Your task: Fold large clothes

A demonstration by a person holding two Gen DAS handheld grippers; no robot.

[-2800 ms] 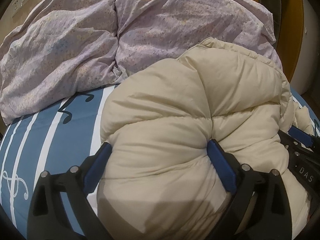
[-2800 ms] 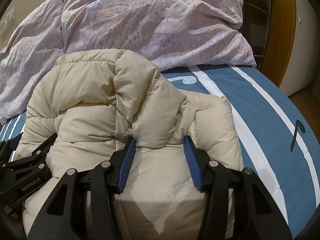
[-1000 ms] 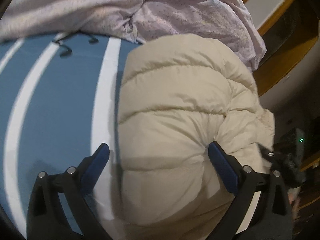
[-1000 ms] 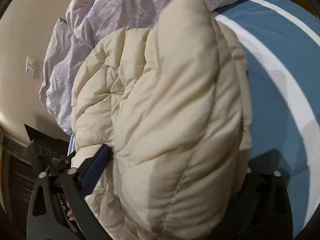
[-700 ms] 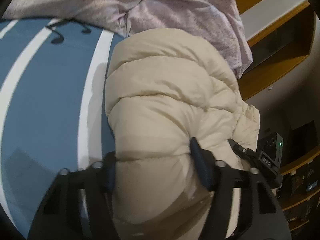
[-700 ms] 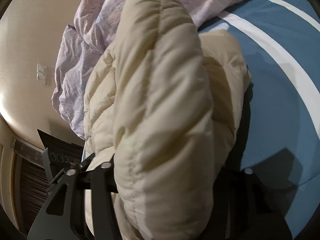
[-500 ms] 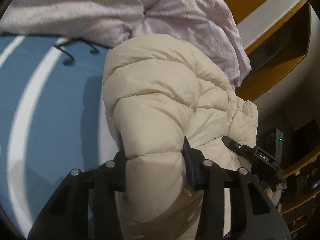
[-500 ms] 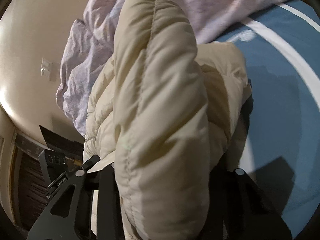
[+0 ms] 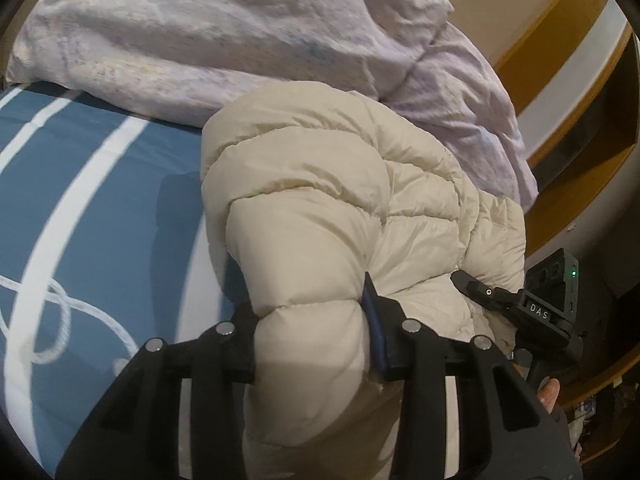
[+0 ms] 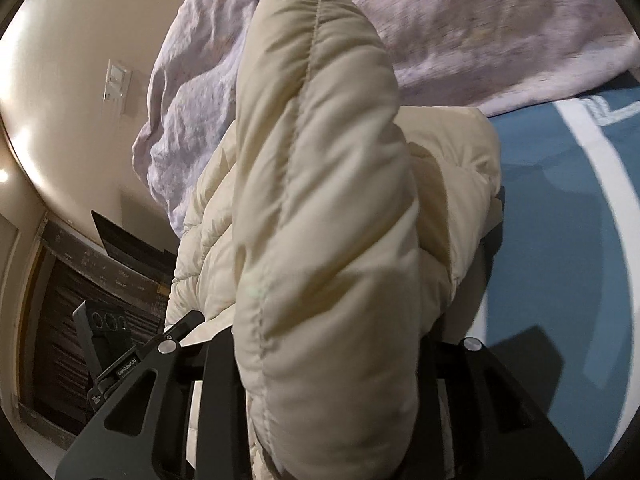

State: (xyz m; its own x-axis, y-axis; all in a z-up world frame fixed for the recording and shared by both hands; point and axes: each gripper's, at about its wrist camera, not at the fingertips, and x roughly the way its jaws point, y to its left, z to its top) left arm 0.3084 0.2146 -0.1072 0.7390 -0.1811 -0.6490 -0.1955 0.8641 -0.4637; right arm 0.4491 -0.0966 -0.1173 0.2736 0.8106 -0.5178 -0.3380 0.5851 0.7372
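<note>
A cream quilted puffer jacket (image 9: 340, 200) is bunched up and lifted above the blue striped bed sheet (image 9: 80, 200). My left gripper (image 9: 312, 320) is shut on a thick fold at its near edge. My right gripper (image 10: 324, 360) is shut on another thick fold of the jacket (image 10: 320, 200), which stands upright and hides its fingertips. The right gripper also shows in the left wrist view (image 9: 520, 308) at the jacket's right edge, and the left gripper shows in the right wrist view (image 10: 132, 356) at the lower left.
A crumpled lilac duvet (image 9: 240, 40) is piled at the far side of the bed, also in the right wrist view (image 10: 480, 32). Wooden shelving (image 9: 580, 80) stands to the right. A wall with a switch plate (image 10: 116, 84) is on the left.
Both grippers have closed from open onto folds of the jacket and have lifted and tilted it off the sheet. The jacket now hangs bunched between them.
</note>
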